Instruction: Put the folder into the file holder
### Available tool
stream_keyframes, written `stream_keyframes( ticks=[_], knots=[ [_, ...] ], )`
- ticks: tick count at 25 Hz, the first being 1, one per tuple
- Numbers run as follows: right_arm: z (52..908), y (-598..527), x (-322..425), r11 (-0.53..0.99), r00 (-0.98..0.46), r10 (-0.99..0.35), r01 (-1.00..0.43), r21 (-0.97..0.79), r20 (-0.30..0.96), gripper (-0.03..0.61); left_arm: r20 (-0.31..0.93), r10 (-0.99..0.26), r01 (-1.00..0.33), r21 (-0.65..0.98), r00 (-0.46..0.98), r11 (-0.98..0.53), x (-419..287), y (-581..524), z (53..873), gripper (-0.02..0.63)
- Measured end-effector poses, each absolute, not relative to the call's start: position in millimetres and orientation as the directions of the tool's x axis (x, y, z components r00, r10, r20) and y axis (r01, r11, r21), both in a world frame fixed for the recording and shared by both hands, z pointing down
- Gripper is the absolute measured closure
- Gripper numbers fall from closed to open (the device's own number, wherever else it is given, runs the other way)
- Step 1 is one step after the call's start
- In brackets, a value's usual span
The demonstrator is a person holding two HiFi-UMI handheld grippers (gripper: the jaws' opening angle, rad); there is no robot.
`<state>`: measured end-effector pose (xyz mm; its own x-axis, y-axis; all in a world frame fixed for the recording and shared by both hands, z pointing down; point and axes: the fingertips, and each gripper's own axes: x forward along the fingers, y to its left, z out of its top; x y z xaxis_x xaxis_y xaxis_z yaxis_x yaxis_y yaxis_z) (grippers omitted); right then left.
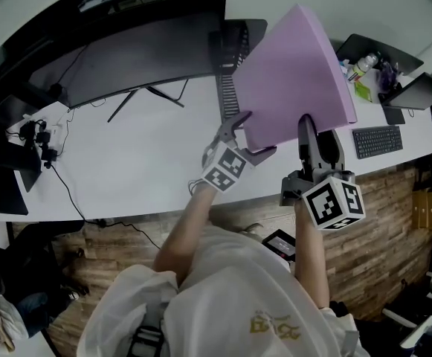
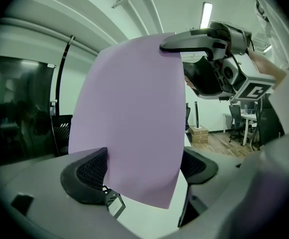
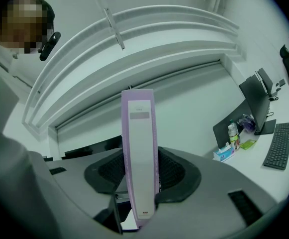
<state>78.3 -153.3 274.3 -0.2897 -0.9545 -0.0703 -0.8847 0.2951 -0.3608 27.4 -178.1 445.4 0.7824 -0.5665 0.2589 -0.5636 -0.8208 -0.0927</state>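
Folder [image 1: 294, 73] aloft over desk [image 1: 126, 162]; left tool [image 2: 142, 171], right tool [image 3: 140, 176] both clamped on it.

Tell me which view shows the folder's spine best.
Right gripper view: the folder stands spine-on to the camera, label visible. Head view shows its broad cover; left gripper view, a flat purple face.

Left tool [image 1: 249, 136], right tool [image 1: 316, 134] clamped; arms outstretched.

Folder [image 1: 297, 73]: lilac, thick, closed, white label on spine, raised clear of the desk [image 1: 141, 155] and tilted, its far corner overlapping the black slotted holder [image 1: 227, 88] standing behind it.
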Motion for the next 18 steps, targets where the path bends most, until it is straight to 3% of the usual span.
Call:
stream_keyframes(
  ticks=[18],
  knots=[
    [282.2,-171.8,34.4,0.235,-0.235,-0.971,-0.918,-0.319,-0.038,0.385,0.222,-0.503,-0.504,-0.055,0.835,-0.862,-5.8,-198.7,455.1,0.158]
  ],
)
